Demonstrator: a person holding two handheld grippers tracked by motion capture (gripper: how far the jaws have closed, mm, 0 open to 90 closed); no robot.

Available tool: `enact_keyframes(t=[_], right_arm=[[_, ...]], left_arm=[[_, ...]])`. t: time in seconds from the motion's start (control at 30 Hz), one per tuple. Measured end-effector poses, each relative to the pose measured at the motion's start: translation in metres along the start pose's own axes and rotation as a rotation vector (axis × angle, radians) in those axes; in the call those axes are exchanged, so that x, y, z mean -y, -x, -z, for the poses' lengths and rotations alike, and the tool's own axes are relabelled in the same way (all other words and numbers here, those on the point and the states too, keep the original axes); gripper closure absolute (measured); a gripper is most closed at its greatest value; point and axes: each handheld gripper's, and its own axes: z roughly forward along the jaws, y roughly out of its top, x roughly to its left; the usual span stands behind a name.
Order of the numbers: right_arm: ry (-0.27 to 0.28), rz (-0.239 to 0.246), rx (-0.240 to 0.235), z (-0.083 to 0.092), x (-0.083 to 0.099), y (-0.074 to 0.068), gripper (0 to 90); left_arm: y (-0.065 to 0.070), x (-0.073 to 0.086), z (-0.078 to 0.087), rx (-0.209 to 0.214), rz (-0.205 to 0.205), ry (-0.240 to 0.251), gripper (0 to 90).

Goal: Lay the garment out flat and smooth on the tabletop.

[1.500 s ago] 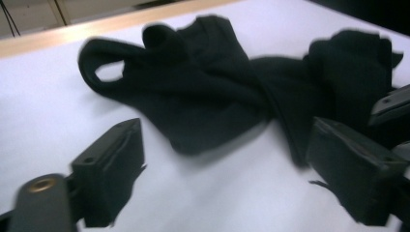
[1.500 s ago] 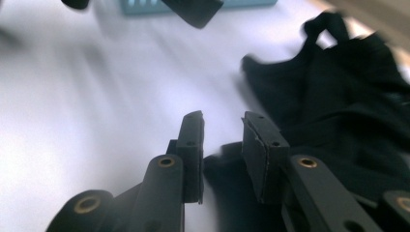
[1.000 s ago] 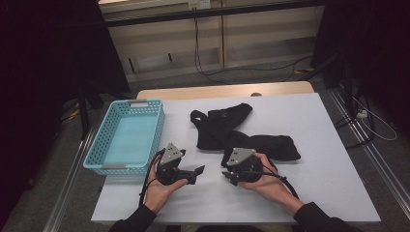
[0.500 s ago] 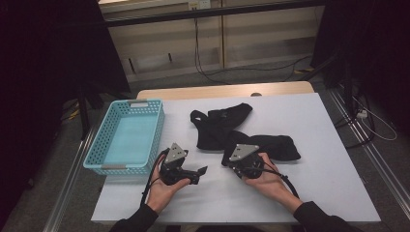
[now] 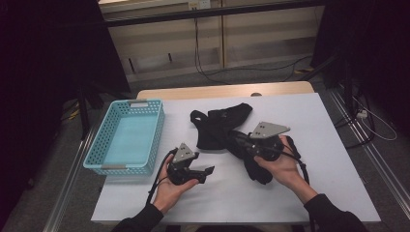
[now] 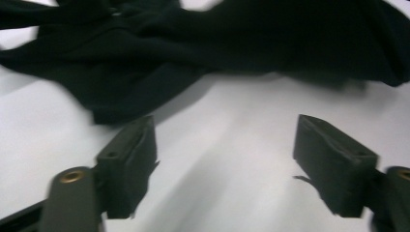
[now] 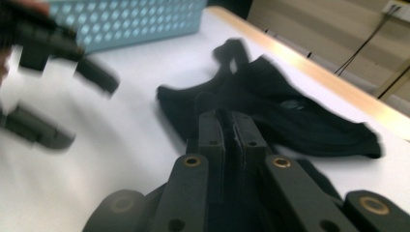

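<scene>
Scene: a person at a white table (image 5: 309, 203) works a hand-held gripper in each hand; a black garment (image 5: 220, 126) lies crumpled near the middle, which serves as the landmark here.
Garment: dark, soft cloth with straps or openings, spread across the table's centre; its near end is lifted off the surface.
Basket: an empty turquoise basket (image 5: 126, 137) stands to the left of the garment, apart from it.
Right gripper (image 7: 233, 130): at the garment's near right end, jaws pressed together on a fold of the black cloth, which hangs below the hand in the high view.
Left gripper (image 6: 225, 166): just in front of the garment on its near left side, low over bare table; its jaws have just been closing a little yet stand apart, with nothing between them.
Step in hand: judging from this, the garment has been pinched at one end and is being raised.
Next move: probably the left gripper must reach forward to the cloth's edge and close on it, so both hands can carry or fold it without the loose end dragging.
</scene>
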Motion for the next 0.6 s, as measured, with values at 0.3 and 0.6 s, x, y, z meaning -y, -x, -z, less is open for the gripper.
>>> enact_keyframes(t=[0.3, 0.6], right_arm=[[-0.007, -0.058, 0.137, 0.017, 0.016, 0.047, 84.3], [-0.108, -0.092, 0.225, 0.004, 0.046, 0.075, 76.9]], left_arm=[[0.014, -0.007, -0.019, 0.064, -0.02, -0.017, 45.3], [0.019, -0.011, -0.037, 0.097, -0.028, -0.042, 53.1]])
